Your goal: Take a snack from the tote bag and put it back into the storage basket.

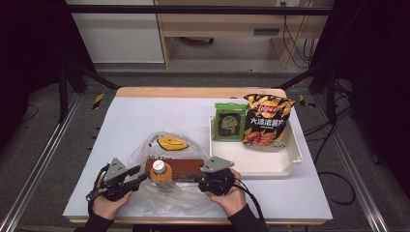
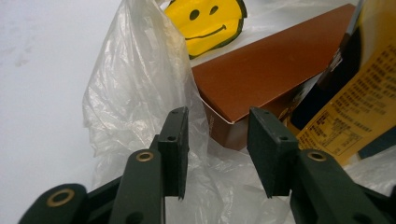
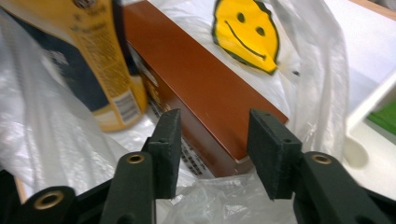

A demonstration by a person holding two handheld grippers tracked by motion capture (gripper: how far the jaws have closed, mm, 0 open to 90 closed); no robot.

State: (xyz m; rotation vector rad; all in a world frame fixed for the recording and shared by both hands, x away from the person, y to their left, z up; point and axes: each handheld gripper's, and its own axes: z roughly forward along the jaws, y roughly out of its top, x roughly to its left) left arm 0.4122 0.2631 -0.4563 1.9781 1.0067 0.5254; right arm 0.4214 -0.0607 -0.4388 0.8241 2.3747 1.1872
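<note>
Two grippers at work over one white table (image 1: 145, 121), near its front edge. Largest on it, a white tray (image 1: 290, 162) toward the right edge, carrying a black-and-orange crisp bag (image 1: 267, 121) and, just beside that on the left, a green snack packet (image 1: 228, 122). Next in size, a clear plastic bag (image 1: 169, 193) with a yellow smiley face (image 1: 171, 143), lying crumpled by the front edge, left of the tray and close to it. Inside the bag, a long brown box (image 1: 186, 167) lying flat and, touching its left end, a yellow-labelled bottle (image 1: 159, 173) with a white cap, standing upright.

Left gripper (image 1: 135, 180) held in a hand (image 1: 107, 203) at the bag's left side, pointing right toward the bottle; in the left gripper view (image 2: 218, 149) jaws about half apart, pinching nothing, with loose bag film (image 2: 140, 93) bunched at and below them and the box corner (image 2: 261, 74) just beyond. Right gripper (image 1: 203, 181) held in the other hand (image 1: 231, 197) at the bag's right side, near the box's right end; in the right gripper view (image 3: 212, 149) jaws likewise half apart and bare, with the box end (image 3: 205, 93) straight ahead between their tips, bag film below. Whether the pads touch the film, impossible to tell.
</note>
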